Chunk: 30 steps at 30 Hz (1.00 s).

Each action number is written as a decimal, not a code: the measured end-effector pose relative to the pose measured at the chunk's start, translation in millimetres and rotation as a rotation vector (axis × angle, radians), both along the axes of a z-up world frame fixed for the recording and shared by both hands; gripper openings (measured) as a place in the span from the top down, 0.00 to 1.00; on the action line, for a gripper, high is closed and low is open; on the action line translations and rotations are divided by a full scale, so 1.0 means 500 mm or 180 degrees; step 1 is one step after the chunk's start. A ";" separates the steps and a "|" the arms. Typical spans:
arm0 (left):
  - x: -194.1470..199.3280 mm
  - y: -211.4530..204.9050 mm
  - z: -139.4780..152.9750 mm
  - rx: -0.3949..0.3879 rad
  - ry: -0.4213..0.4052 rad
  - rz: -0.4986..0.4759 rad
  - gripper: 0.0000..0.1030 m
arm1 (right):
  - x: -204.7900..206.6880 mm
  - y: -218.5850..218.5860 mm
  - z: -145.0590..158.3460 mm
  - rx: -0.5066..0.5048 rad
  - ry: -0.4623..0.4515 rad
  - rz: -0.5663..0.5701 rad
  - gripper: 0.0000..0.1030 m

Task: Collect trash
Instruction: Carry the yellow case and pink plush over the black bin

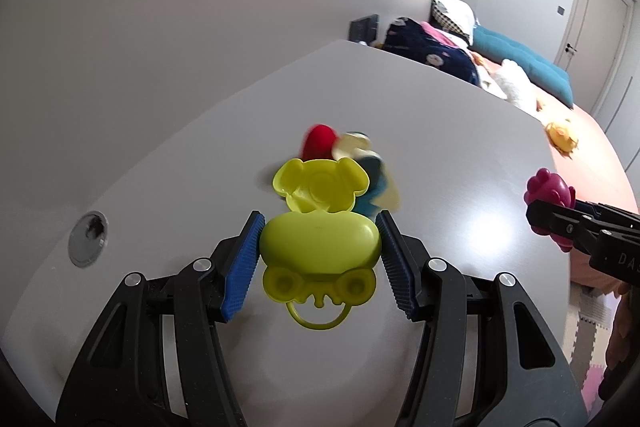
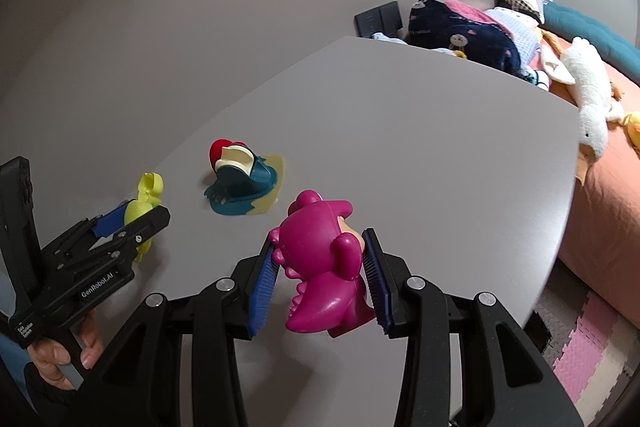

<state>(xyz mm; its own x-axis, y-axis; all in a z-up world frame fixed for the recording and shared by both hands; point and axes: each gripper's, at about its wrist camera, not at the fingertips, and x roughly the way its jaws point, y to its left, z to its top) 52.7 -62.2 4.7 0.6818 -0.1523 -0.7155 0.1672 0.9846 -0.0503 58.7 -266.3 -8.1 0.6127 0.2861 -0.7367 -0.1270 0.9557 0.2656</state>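
We see the left gripper [image 1: 320, 247]: black angular plastic arms with triangular cut-outs, round silver pivot screws, and blue ribbed pads [image 1: 244, 267] on both fingers. The right gripper [image 2: 322, 277] has the same build, with black linkage, silver screws and blue ribbed pads [image 2: 376, 283]. From the side, the left gripper's black body carries white "GenRobot.AI" lettering, small screws and a small white label lower on the housing. A hand [image 2: 60, 359] wraps its grey handle, with a dark sleeve at the wrist.
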 end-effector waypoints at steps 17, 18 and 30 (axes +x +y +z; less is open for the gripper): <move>-0.046 -0.146 -0.003 -0.0091 0.0009 -0.0400 0.45 | -0.093 -0.120 0.029 -0.0074 -0.0094 -0.0326 0.58; -0.047 -0.156 -0.001 -0.0090 0.0005 -0.0428 0.45 | -0.098 -0.129 0.031 -0.0077 -0.0099 -0.0350 0.58; -0.083 -0.266 0.011 -0.0098 -0.0037 -0.0788 0.45 | -0.162 -0.234 0.035 -0.0061 -0.0123 -0.0668 0.58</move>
